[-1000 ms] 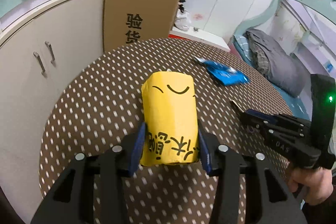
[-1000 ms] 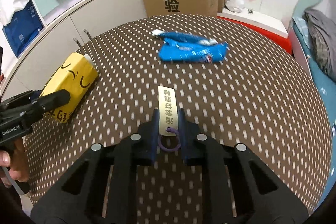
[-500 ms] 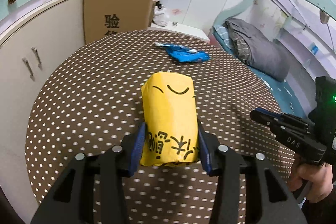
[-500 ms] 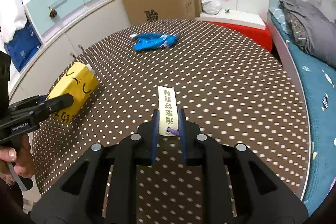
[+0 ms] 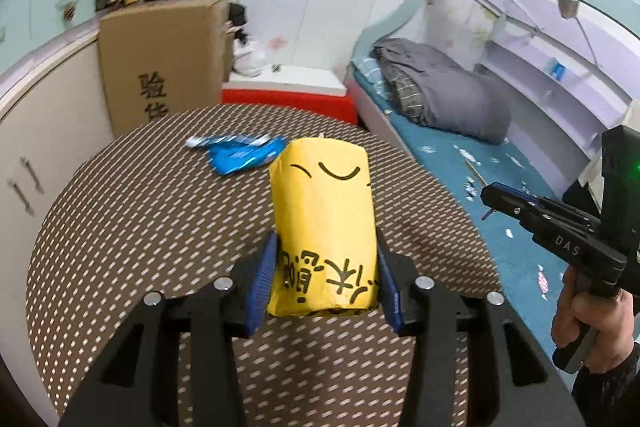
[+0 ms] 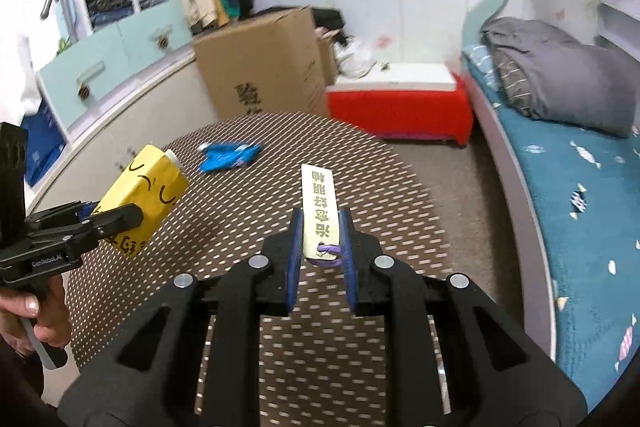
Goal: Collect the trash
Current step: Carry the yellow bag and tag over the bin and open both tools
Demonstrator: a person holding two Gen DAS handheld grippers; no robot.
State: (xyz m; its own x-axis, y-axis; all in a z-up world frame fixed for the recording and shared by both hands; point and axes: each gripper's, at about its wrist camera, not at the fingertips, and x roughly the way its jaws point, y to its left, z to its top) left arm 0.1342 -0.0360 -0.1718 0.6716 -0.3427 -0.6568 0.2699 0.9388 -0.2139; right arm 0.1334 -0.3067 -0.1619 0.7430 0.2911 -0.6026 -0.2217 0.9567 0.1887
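My left gripper (image 5: 325,283) is shut on a yellow carton (image 5: 323,223) with a drawn face, held above the round brown dotted table (image 5: 140,227). The carton also shows in the right wrist view (image 6: 142,201). My right gripper (image 6: 320,259) is shut on a cream paper tag (image 6: 319,211) with a purple string loop, also held above the table. A blue wrapper (image 5: 240,155) lies on the far side of the table; it shows in the right wrist view too (image 6: 228,157).
A large cardboard box (image 6: 260,67) stands behind the table. A red and white low stand (image 6: 400,103) sits beside it. A bed with a blue sheet and grey quilt (image 6: 560,83) runs along the right. Cabinets (image 5: 36,131) line the left.
Both grippers have risen and pulled back from the table with their loads. The blue wrapper now looks farther off, and more of the room and floor shows.
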